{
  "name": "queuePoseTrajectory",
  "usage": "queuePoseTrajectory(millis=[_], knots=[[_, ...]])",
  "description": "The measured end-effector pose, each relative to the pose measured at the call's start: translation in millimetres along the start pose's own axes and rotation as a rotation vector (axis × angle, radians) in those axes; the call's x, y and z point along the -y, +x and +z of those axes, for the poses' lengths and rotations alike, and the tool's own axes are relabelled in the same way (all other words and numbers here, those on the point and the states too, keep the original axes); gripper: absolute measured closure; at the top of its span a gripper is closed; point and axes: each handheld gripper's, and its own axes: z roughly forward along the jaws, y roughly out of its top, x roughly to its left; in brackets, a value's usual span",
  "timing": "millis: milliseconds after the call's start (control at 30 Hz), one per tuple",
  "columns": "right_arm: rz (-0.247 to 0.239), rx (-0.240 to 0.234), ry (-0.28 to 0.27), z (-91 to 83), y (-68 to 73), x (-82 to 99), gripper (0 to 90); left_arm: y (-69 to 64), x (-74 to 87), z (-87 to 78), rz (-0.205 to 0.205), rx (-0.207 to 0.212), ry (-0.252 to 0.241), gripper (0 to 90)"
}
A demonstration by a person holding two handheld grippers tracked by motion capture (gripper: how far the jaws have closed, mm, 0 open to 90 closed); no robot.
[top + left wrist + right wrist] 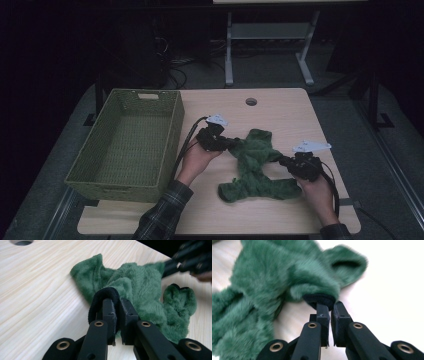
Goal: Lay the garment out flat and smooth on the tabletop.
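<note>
A fuzzy green garment (pixel 254 165) with black cuffs lies crumpled on the light wooden table (pixel 280 107). My left gripper (pixel 227 143) is at its left side, shut on a black cuff (pixel 106 296) of the garment (pixel 140 290). My right gripper (pixel 286 161) is at its right side, shut on another black cuff (pixel 319 299) of the garment (pixel 274 277). In the left gripper view the right gripper (pixel 175 265) shows blurred at the far edge of the fabric.
A green woven basket (pixel 172 145) stands on the table's left part, beside the left hand. A round cable hole (pixel 251 101) sits near the table's far edge. A white desk frame (pixel 270 35) stands on the floor beyond.
</note>
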Motion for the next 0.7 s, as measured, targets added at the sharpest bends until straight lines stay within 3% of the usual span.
queuePoseTrajectory(millis=[233,367,600,700], knots=[[-0.071,-0.001,-0.042,-10.4,-2.1,-23.7,86.7,2.3,20.8,-11.2,-0.051,-0.041,0.01,84.1],[-0.111,-0.035,-0.008,4.2,-1.3,-31.6,86.8,3.2,37.9,-10.2,-0.084,-0.07,0.045,84.2],[-0.088,-0.104,0.093,46.1,-1.9,-28.4,86.7,2.2,66.7,2.7,-0.097,-0.113,0.15,84.1],[-0.089,-0.111,0.133,56.6,0.8,-25.3,86.3,1.5,73.2,7.7,-0.099,-0.104,0.156,83.1]])
